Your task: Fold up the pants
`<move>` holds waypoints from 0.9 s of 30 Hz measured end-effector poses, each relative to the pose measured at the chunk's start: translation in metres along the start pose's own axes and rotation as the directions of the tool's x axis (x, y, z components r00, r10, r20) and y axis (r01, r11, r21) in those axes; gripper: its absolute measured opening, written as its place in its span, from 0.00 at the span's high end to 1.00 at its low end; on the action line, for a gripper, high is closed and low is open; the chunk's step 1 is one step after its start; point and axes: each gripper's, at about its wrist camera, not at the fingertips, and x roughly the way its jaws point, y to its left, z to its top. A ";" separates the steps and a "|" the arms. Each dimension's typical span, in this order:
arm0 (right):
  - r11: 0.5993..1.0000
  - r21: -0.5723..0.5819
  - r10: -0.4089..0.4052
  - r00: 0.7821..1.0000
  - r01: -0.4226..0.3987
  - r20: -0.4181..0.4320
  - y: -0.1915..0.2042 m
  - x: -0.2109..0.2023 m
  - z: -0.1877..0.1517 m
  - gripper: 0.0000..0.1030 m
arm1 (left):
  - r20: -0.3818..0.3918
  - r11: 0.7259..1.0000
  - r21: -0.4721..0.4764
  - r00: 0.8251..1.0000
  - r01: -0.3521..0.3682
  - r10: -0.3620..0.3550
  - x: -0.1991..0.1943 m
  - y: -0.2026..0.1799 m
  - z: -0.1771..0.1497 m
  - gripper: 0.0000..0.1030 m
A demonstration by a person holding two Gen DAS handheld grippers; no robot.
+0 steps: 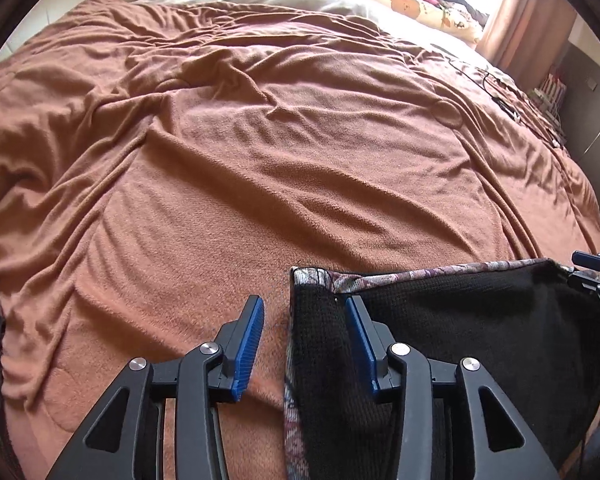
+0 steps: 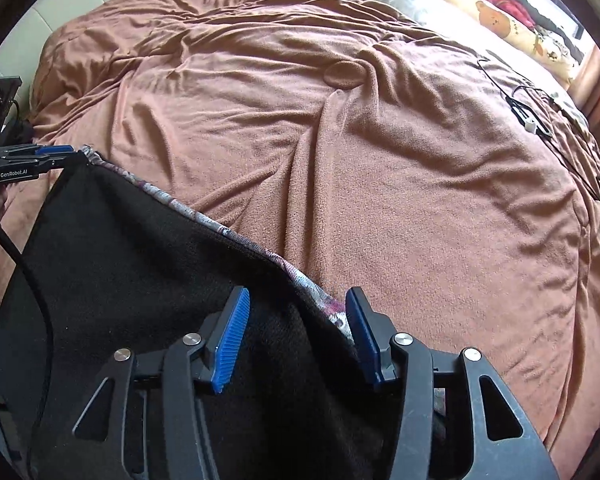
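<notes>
My 2 grippers, left and right, both stand apart with a corner of the black-lined pants loose between their fingers, above the brown blanket.

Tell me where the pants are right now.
The pants lie at the near edge of the brown blanket, low right in the left wrist view, low left in the right one, reaching between both open tongs.
</notes>
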 end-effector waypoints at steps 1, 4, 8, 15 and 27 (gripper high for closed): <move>1.000 0.009 -0.001 1.000 0.001 0.007 -0.001 -0.005 -0.003 0.53 | 0.004 1.000 -0.005 1.000 0.008 -0.008 -0.007 0.002 -0.003 0.56; 1.000 0.029 -0.008 1.000 0.007 0.025 -0.007 -0.024 -0.014 0.53 | 0.018 1.000 -0.015 1.000 0.015 -0.015 -0.029 0.003 -0.013 0.56; 0.998 0.057 -0.022 0.999 0.021 0.032 -0.016 -0.047 -0.033 0.53 | 0.038 0.999 -0.018 0.998 0.043 -0.043 -0.057 0.000 -0.033 0.56; 0.993 0.118 -0.032 0.999 0.030 0.019 -0.043 -0.073 -0.057 0.54 | 0.058 0.997 -0.029 0.996 0.071 -0.070 -0.093 -0.017 -0.071 0.56; 0.989 0.120 -0.077 0.991 0.090 -0.114 -0.061 -0.045 -0.070 0.64 | 0.057 0.993 -0.069 0.995 0.091 -0.087 -0.121 -0.051 -0.132 0.56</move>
